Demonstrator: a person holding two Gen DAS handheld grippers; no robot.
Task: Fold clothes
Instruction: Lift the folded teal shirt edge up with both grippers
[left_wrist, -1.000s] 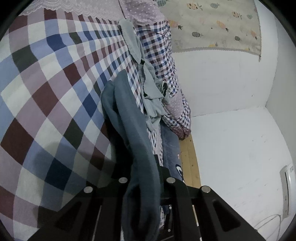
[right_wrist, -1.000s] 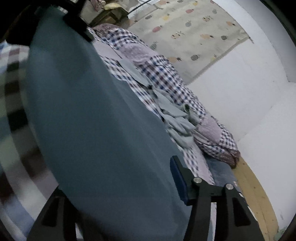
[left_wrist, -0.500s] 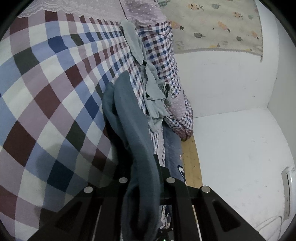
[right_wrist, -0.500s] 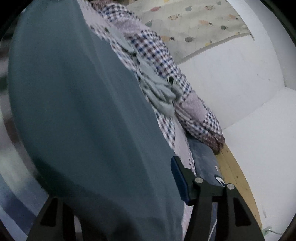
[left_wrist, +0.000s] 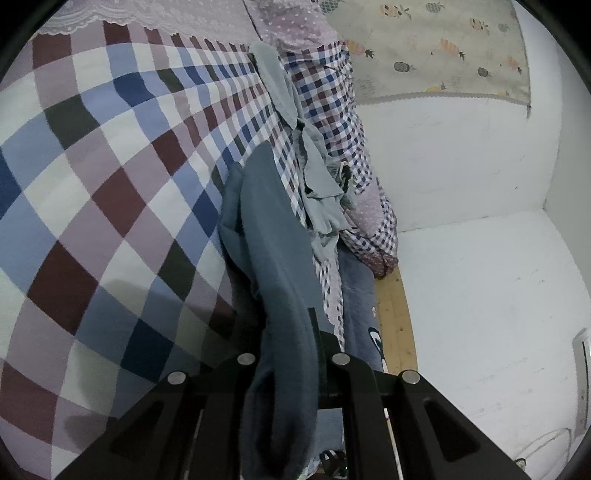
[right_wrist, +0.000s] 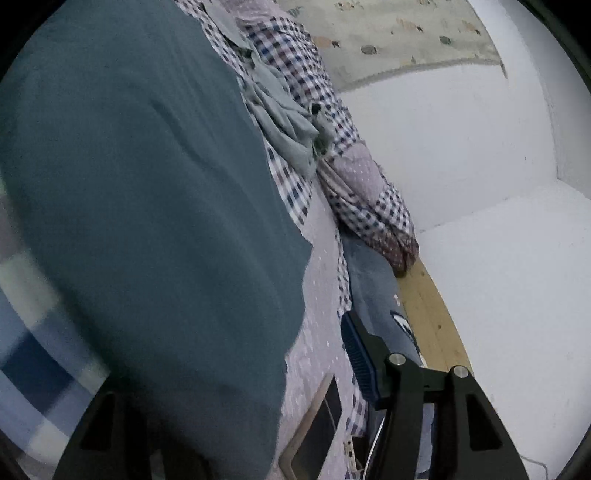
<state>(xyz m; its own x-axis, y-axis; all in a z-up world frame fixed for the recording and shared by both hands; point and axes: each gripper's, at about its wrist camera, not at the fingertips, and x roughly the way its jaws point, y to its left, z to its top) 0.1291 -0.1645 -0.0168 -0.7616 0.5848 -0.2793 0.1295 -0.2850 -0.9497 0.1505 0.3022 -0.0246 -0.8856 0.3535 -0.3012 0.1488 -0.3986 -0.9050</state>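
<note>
A dark teal garment (left_wrist: 269, 229) runs up from between the fingers of my left gripper (left_wrist: 288, 332), which is shut on a bunched fold of it, and trails onto the checked bedspread (left_wrist: 110, 184). In the right wrist view the same teal garment (right_wrist: 147, 184) fills the left half and hides the left finger. My right gripper (right_wrist: 266, 350) stands open: its blue-padded right finger (right_wrist: 354, 350) is bare, with lavender sheet showing between it and the cloth. A crumpled pale grey-green garment (left_wrist: 317, 184) (right_wrist: 284, 122) lies further along the bed.
A small-checked quilt (left_wrist: 332, 110) is heaped along the bed's right side, above a blue denim-coloured cloth (left_wrist: 358, 295) and the wooden bed edge (left_wrist: 395, 306). White walls and a fruit-print hanging (left_wrist: 443, 55) lie beyond. A dark framed panel (right_wrist: 317, 424) sits below the right gripper.
The right wrist view has swung toward the bed's edge. The teal garment has drawn away from the blue pad, baring lavender sheet. The left gripper's hold looks the same.
</note>
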